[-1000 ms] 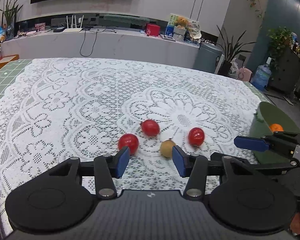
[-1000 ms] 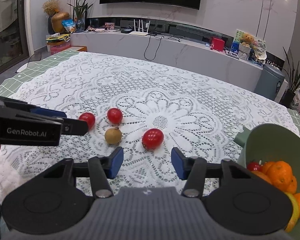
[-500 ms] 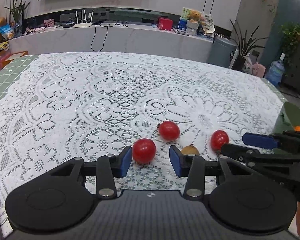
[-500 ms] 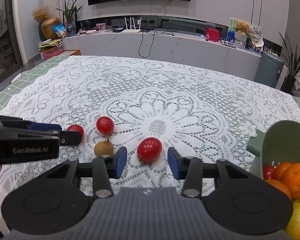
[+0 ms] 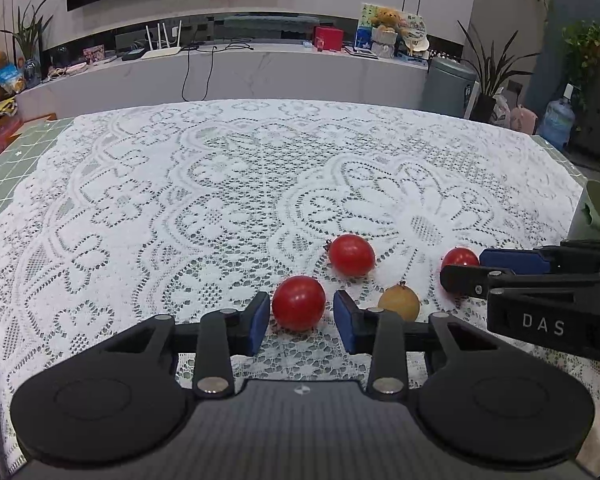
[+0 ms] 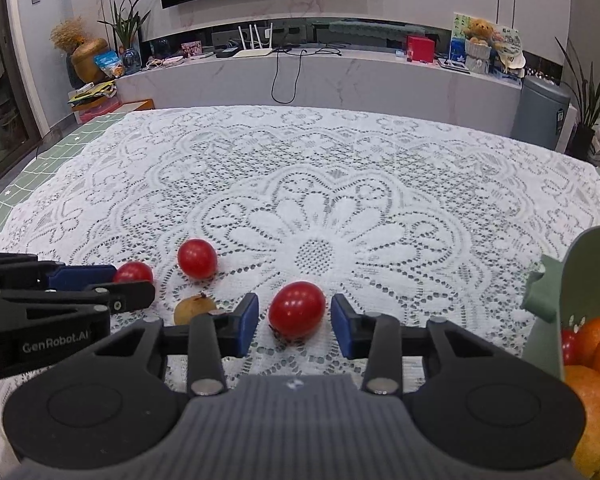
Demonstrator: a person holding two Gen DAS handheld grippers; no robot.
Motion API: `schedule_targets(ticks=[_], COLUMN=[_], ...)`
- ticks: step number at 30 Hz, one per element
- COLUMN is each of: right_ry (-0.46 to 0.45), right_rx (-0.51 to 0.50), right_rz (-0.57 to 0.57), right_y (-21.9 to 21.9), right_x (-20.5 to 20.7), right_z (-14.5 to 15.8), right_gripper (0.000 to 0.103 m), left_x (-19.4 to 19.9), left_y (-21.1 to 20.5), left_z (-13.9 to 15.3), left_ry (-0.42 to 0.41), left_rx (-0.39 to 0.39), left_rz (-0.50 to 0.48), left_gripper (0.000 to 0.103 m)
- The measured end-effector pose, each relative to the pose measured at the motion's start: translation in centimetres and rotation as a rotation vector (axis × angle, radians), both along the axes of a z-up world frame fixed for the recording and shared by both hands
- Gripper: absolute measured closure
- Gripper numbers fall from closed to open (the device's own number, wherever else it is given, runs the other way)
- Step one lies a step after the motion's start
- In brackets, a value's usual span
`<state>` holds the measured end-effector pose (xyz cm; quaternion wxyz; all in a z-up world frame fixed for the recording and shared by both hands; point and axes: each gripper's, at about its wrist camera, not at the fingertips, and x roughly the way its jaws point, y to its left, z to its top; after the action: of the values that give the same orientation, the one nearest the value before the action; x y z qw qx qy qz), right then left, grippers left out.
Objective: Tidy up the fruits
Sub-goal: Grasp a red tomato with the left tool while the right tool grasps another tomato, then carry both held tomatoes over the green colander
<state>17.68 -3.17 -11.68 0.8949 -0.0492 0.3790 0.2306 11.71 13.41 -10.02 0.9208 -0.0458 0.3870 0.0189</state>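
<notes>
Three red tomatoes and a small tan fruit (image 5: pixel 398 302) lie on the white lace tablecloth (image 5: pixel 220 200). My left gripper (image 5: pixel 301 322) is open, its blue pads on either side of the nearest tomato (image 5: pixel 298 308) without touching. My right gripper (image 6: pixel 294 323) is open around another tomato (image 6: pixel 297 310), which also shows in the left wrist view (image 5: pixel 460 258). The third tomato (image 5: pixel 351 255) lies free behind. The tan fruit (image 6: pixel 194 309) sits between the two grippers. A green bowl (image 6: pixel 580 280) at right holds oranges (image 6: pixel 596 360) and other fruit.
The lace cloth covers a green gridded mat (image 5: pixel 8 168) on the table. A long white counter (image 6: pixel 340 76) with a router, boxes and plants stands beyond the table's far edge. A grey bin (image 5: pixel 448 88) stands at the far right.
Both grippers have moved forward and down. Each now has a tomato between its open pads. The left gripper shifted left from the tan fruit onto the tomato.
</notes>
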Motion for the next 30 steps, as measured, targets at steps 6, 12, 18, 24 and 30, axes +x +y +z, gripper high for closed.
schedule_targets(ticks=[6,12,18,24,30], right_ry=[0.004,0.007,0.009,-0.008,-0.041], right_rx=[-0.003,-0.006,-0.011,-0.005,0.009], right_rz=[0.001,-0.003,-0.003,0.006,0.024], right_y=[0.3,0.3,0.3,0.1,-0.7], right_x=[0.4,0.6,0.7,0.0,-1.6], right_z=[-0.2,-0.5,-0.5,0.2,2.0], right_gripper=[0.068,0.072,0.075,0.075,0.075], left_x=[0.1,0.2,0.5,0.0,-1.0], left_y=[0.1,0.1,0.1,0.1,0.1], left_z=[-0.1,-0.3,-0.1,0.6,2.1], left_ry=[0.000,0.004,0.008,0.001,-0.018], left_rx=[-0.002,-0.001,0.000,-0.005,-0.032], left_rz=[0.000,-0.002,-0.004,0.017,0.025], left_gripper=[0.065,0.067,0.070,0.070,0.070])
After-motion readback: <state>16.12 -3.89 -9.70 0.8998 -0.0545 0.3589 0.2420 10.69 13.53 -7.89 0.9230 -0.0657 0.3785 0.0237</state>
